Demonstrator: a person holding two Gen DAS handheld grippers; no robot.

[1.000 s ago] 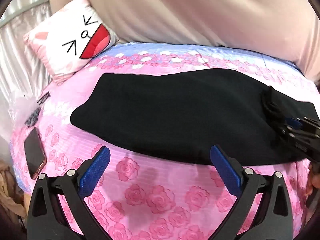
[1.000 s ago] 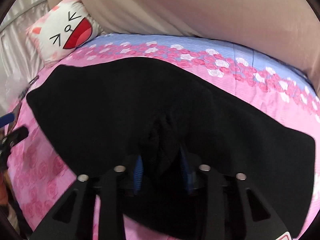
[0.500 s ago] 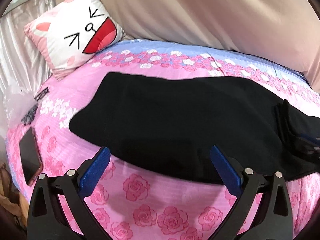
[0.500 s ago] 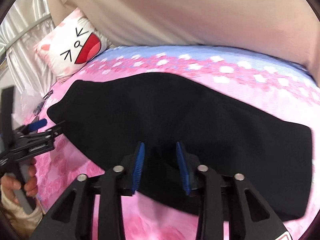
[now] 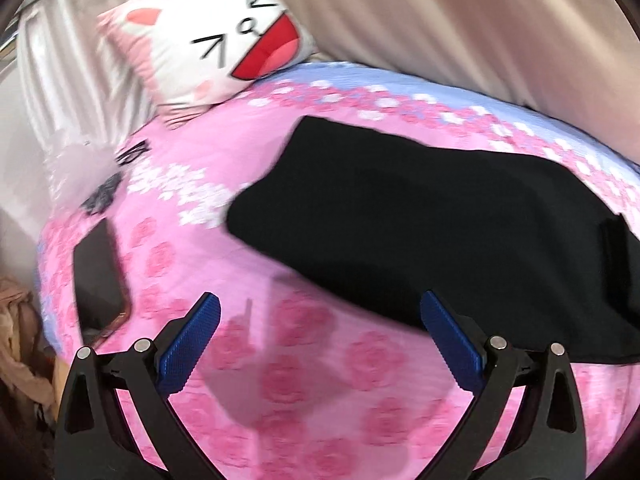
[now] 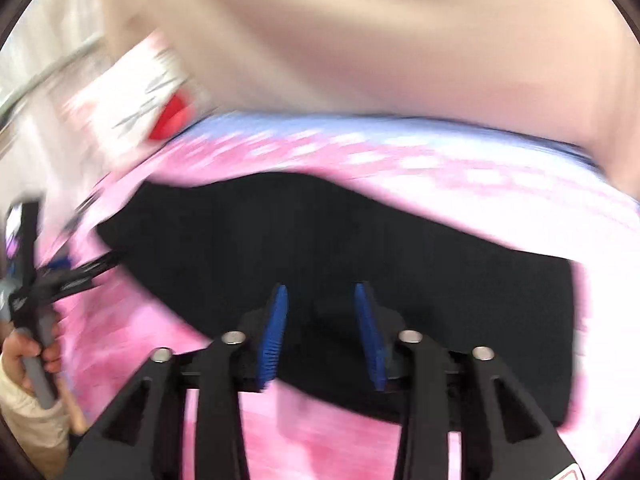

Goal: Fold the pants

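Note:
The black pants lie flat in a long folded strip across the pink rose-print bed. My left gripper is wide open and empty, above the bedsheet just in front of the pants' near-left edge. In the right wrist view the pants fill the middle, blurred by motion. My right gripper is partly open and empty, held above the pants' near edge. The left gripper also shows at the left edge of the right wrist view, held by a hand.
A cat-face pillow leans at the back left against a beige curtain. A phone lies at the bed's left edge, with a clear plastic packet behind it. The near part of the bedsheet is bare.
My right gripper let go of the bunched pants fabric, opened and drew back. My left gripper swung left toward the pants' left end. Both views are now motion-blurred.

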